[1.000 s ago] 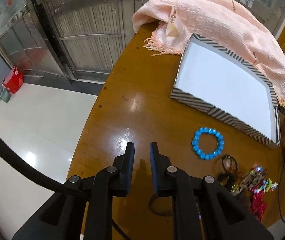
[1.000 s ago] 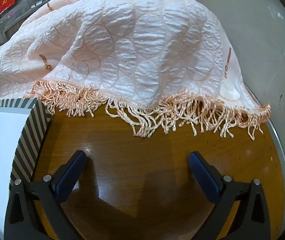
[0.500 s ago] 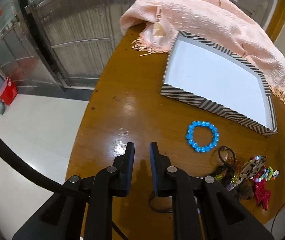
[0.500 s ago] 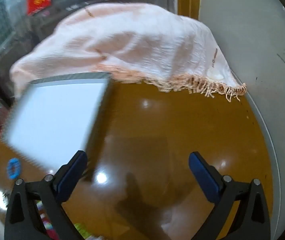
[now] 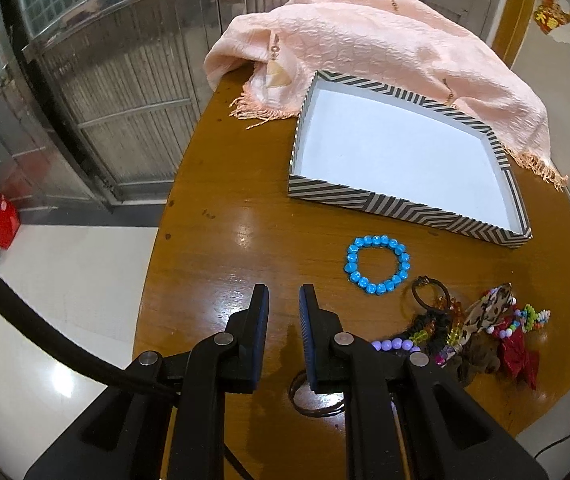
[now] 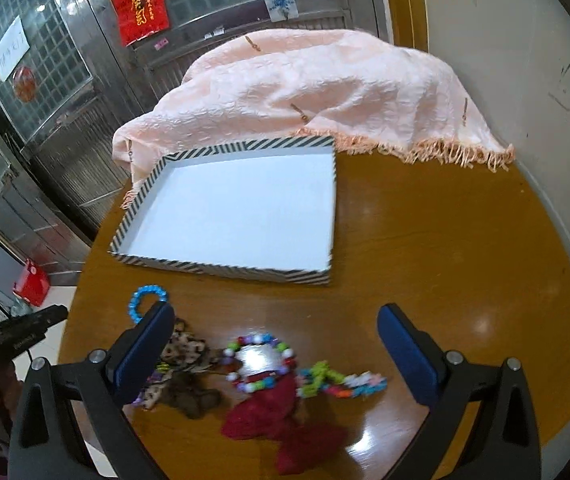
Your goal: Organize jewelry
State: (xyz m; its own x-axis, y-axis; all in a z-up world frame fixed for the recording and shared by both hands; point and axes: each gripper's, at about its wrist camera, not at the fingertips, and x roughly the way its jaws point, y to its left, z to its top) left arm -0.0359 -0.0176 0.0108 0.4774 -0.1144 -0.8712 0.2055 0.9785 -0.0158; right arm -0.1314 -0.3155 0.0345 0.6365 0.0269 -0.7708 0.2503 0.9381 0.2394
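A striped-rim tray (image 5: 401, 204) with a white floor lies empty on the round wooden table; it also shows in the right wrist view (image 6: 221, 268). A blue bead bracelet (image 5: 377, 270) lies in front of it, seen too in the right wrist view (image 6: 145, 300). A heap of jewelry (image 5: 481, 332) lies right of it: a multicolour bead bracelet (image 6: 259, 362), a red bow (image 6: 281, 424), a leopard-print piece (image 6: 183, 354). My left gripper (image 5: 283, 300) is nearly shut and empty, hovering left of the blue bracelet. My right gripper (image 6: 275, 326) is wide open above the heap.
A pink fringed scarf (image 5: 385, 48) is heaped behind the tray at the table's far edge. A dark ring (image 5: 313, 400) lies under my left gripper. The table edge (image 5: 153, 264) drops to a white floor on the left. A wall (image 6: 545, 80) stands right.
The right gripper has pulled back and swung left from the scarf to above the jewelry heap. The left gripper has drawn back a little, showing more of the table.
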